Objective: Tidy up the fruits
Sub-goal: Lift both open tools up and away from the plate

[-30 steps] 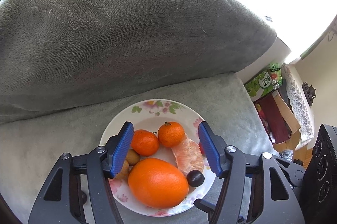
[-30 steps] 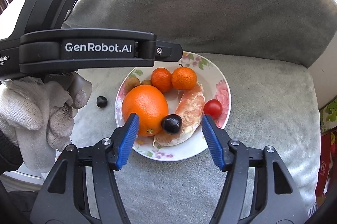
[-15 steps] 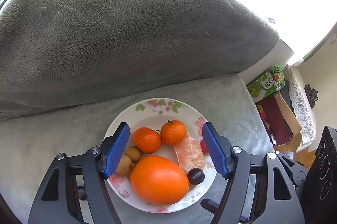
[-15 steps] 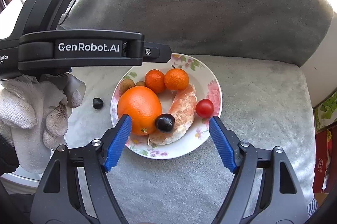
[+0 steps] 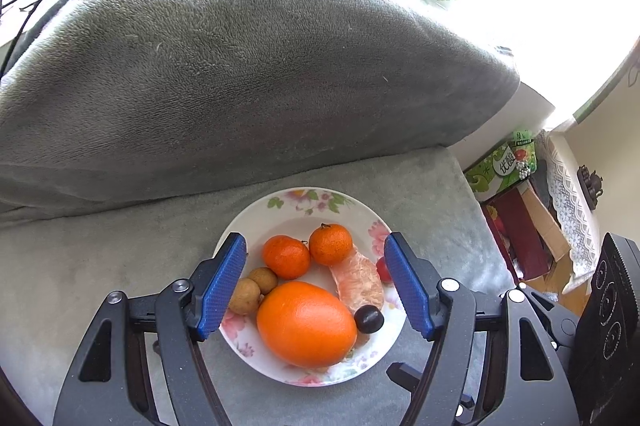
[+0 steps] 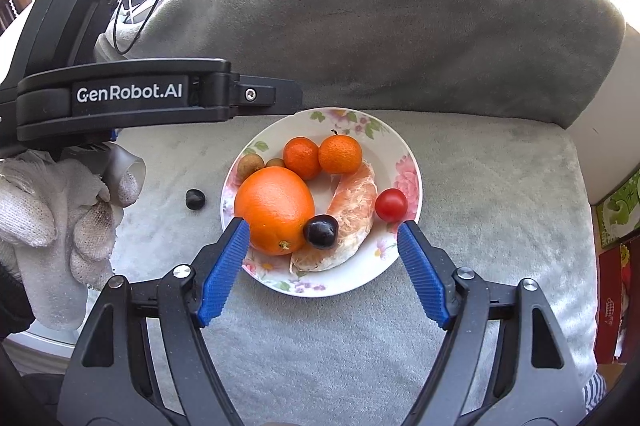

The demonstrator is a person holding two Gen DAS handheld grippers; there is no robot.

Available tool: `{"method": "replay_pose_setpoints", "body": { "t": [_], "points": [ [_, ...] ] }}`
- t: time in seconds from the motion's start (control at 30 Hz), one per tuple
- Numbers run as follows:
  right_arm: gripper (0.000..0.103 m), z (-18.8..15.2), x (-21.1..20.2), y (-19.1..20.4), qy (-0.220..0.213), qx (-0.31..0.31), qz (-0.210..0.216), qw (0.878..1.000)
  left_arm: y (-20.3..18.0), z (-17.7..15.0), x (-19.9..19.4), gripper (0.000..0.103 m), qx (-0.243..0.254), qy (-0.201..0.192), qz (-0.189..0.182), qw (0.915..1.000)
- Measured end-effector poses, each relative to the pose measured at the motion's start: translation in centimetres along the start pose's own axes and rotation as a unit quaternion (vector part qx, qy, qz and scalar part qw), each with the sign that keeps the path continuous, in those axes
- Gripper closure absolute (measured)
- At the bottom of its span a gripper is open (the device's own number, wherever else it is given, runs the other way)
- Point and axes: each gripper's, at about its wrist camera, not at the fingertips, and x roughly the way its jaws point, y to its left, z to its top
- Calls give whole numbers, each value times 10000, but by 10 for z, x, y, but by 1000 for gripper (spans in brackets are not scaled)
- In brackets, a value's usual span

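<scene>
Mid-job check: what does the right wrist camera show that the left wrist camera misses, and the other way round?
Right wrist only: a dark fruit off the plate lying on the grey cushion, a white gloved hand, and the cherry tomato in full.
Left wrist only: the cardboard box and black speaker beside the seat.
Both: the floral plate with the large orange, two mandarins, the peeled segment, a dark fruit and the longans; each view's own gripper is open and empty.
</scene>
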Motion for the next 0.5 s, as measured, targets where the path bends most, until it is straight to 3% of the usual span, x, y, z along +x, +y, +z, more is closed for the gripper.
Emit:
{"method": "replay_pose_setpoints", "body": {
  "t": [0.5],
  "points": [
    [24, 9, -19, 24, -222, -204, 174, 9994, 31, -17, -60, 31, -167, -347, 224, 9990]
  ]
}}
